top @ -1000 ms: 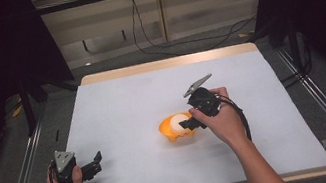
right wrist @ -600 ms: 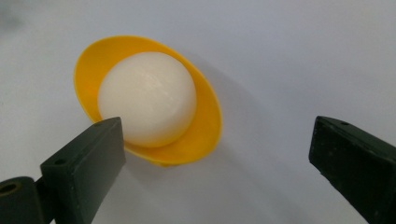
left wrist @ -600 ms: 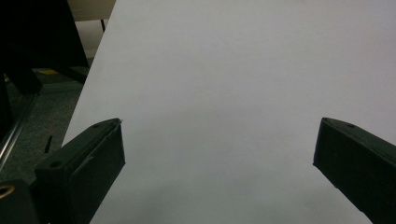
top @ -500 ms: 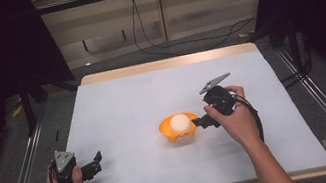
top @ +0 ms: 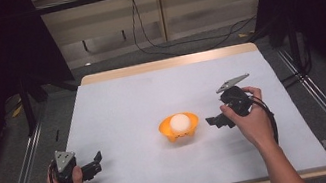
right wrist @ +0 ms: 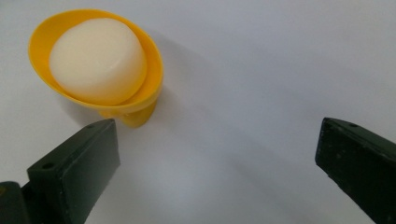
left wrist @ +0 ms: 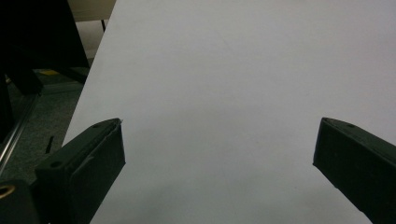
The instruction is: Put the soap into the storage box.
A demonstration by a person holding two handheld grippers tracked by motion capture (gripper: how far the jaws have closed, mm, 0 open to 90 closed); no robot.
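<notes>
Right tongs (right wrist: pixel 215 154) just opened wide, empty | white puck (right wrist: pixel 95 60) fills yellow cup (right wrist: pixel 152 88) | left tongs (left wrist: pixel 215 158) wide, empty

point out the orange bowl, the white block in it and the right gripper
orange bowl (top: pixel 163 128), high view, on its left rim
white block (right wrist: pixel 95 60), right gripper view, on its flat top
right gripper (top: pixel 212 122), high view, midway between its open fingertips

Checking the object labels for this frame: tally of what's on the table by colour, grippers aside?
Orange: 1, shallow orange plastic bowl on the white table
Cream: 1, rounded cream-white puck sitting inside that bowl
Total: 2
</notes>
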